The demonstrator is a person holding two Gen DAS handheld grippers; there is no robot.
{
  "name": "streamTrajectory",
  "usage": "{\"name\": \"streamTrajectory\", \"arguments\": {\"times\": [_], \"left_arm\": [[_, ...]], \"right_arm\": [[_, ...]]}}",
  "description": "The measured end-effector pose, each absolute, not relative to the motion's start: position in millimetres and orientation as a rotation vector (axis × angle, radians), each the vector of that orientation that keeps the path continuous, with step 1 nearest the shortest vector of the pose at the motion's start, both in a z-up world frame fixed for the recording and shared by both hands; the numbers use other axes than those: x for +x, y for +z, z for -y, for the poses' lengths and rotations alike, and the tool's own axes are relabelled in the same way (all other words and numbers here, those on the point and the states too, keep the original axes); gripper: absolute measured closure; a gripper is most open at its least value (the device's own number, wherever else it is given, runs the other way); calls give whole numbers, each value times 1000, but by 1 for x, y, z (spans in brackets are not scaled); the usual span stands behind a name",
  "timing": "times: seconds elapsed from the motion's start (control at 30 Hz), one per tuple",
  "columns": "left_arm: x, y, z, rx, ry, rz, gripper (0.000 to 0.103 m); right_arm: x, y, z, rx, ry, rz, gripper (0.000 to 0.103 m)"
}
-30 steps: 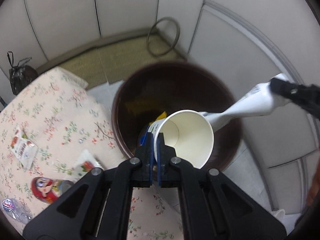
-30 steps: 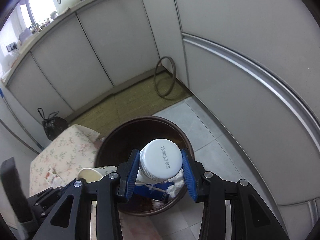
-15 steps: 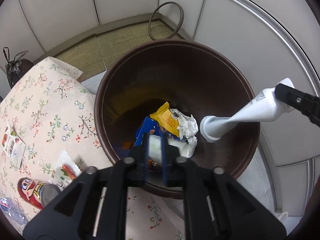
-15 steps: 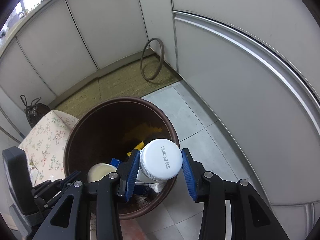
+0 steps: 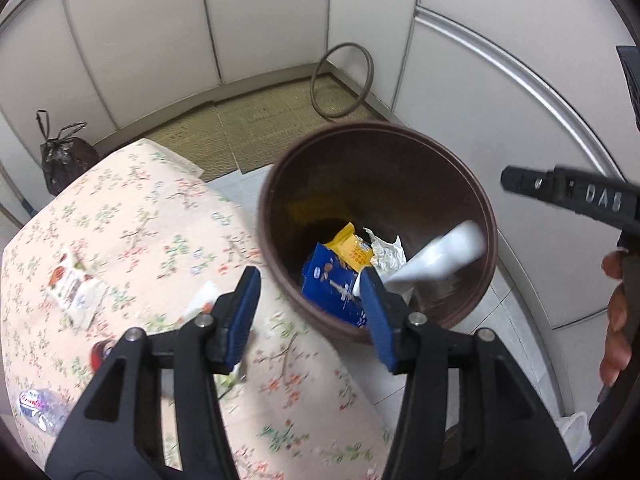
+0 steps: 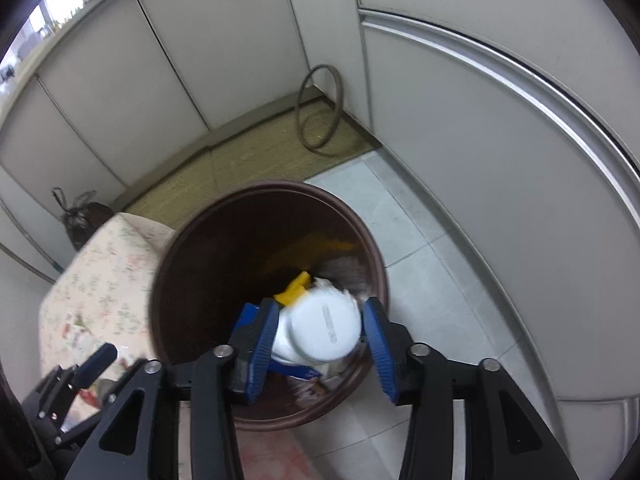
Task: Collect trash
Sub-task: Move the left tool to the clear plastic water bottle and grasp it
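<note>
Jaws first: on my right gripper (image 6: 320,344) they are opening, and the white bottle (image 6: 320,334) that sat clamped between them a second ago now hangs blurred and loose in the gap, slipping down into the brown bin (image 5: 486,216). On my left gripper (image 5: 310,312) the jaws are opening too, with nothing between them; the paper cup they pinched a second ago is gone from them, and I cannot pick it out among the litter in the bin.

That makes two pieces delivered, by my reckoning. Inside the bin lie a blue packet (image 5: 332,284), a yellow wrapper (image 5: 352,246) and crumpled white paper (image 5: 386,252).

More remains on the worktop (image 5: 132,208) beside the bin: a snack packet (image 5: 74,284), a clear plastic bottle (image 5: 38,406) furthest from the bin, and a red-topped item (image 5: 98,354) half hidden behind my left gripper. Next I should swing back over the worktop for those.
</note>
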State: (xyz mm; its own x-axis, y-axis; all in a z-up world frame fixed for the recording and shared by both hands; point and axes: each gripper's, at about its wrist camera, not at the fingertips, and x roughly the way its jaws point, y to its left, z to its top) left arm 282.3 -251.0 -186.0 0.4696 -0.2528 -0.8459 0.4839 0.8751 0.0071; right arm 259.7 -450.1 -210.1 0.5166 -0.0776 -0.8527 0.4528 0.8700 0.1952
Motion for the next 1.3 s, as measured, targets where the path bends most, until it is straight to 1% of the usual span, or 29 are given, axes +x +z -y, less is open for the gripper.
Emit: {"name": "streamTrajectory", "arguments": {"times": [0.07,0.13,0.2,0.23,0.27,0.3,0.33,0.4,0.47,0.6,0.67,0.8,0.9,1.1,1.3], "left_arm": [[277,-178,239,263,-445,-972,45],[270,-168,227,267,-434,-956,37],[261,-154,209,263,-420,-931,32],[257,-149,201,257,-414,-921,28],[255,-146,194,251,-408,-915,27],[252,-141,186,240,-401,-907,25],[248,-135,176,227,-395,-899,23],[243,-127,160,208,-385,-893,21],[238,-121,145,192,-375,-889,21],[230,-112,109,155,-353,-881,15],[229,-109,92,143,-340,-882,15],[227,-107,51,110,-306,-894,12],[226,-108,18,69,-274,-922,9],[225,-114,-38,0,-195,-962,9],[227,-134,-85,-23,-120,-1007,9]], "right_arm": [[255,-199,447,440,-319,-959,48],[249,-187,441,459,-299,-955,48],[241,-172,432,440,-286,-937,48],[238,-166,427,422,-283,-928,46],[235,-159,421,405,-281,-917,38],[229,-150,414,391,-281,-899,35],[228,-144,410,385,-277,-891,33],[222,-132,398,374,-255,-877,33],[216,-120,385,363,-239,-855,32],[206,-104,355,306,-204,-807,27],[201,-100,341,282,-182,-791,24],[194,-93,310,245,-134,-764,22],[193,-95,291,233,-93,-775,22],[196,-106,262,185,-52,-821,22],[204,-120,236,120,-12,-863,22]]}}
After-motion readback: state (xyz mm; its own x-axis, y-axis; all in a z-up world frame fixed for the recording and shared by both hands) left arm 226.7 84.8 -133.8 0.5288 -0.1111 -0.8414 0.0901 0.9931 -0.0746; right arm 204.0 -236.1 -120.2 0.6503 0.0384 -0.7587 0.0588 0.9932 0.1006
